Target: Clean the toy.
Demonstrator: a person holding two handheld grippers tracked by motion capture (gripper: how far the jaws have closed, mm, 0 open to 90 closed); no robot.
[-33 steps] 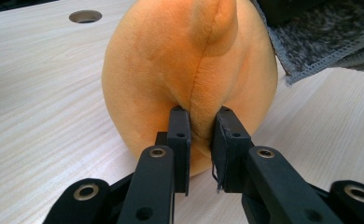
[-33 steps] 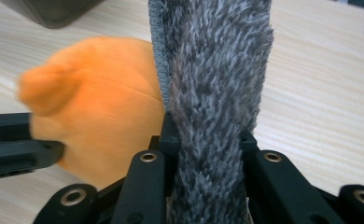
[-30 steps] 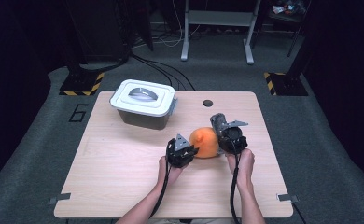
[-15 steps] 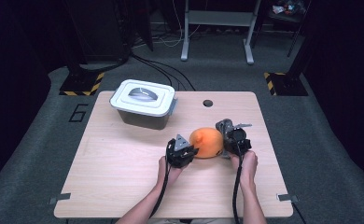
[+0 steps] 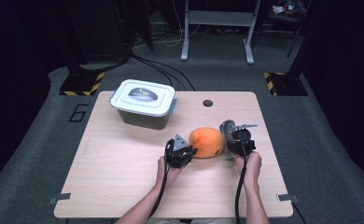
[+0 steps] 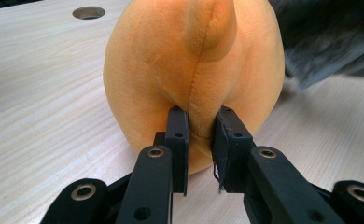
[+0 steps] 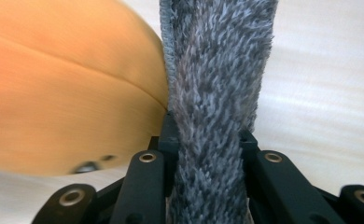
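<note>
The orange plush toy (image 5: 208, 142) lies right of centre on the surface (image 5: 115, 177). The left gripper (image 5: 185, 152) is pinched narrow on a fold along the toy's seam at its left end. The right gripper (image 5: 234, 140) is clamped on a grey furry cloth (image 7: 217, 84) that touches the toy's right side. Judged step: both grips are set, with the cloth brought against the toy. The next move likely calls for steady holds while the cloth works over the plush. A lidded bin (image 5: 145, 101) stands far left.

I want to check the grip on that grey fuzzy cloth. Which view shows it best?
The right gripper view: the grey fuzzy cloth stands pinched between the right gripper jaws, beside the orange plush. The high view shows it small; the left gripper view shows a blurred dark patch.
</note>
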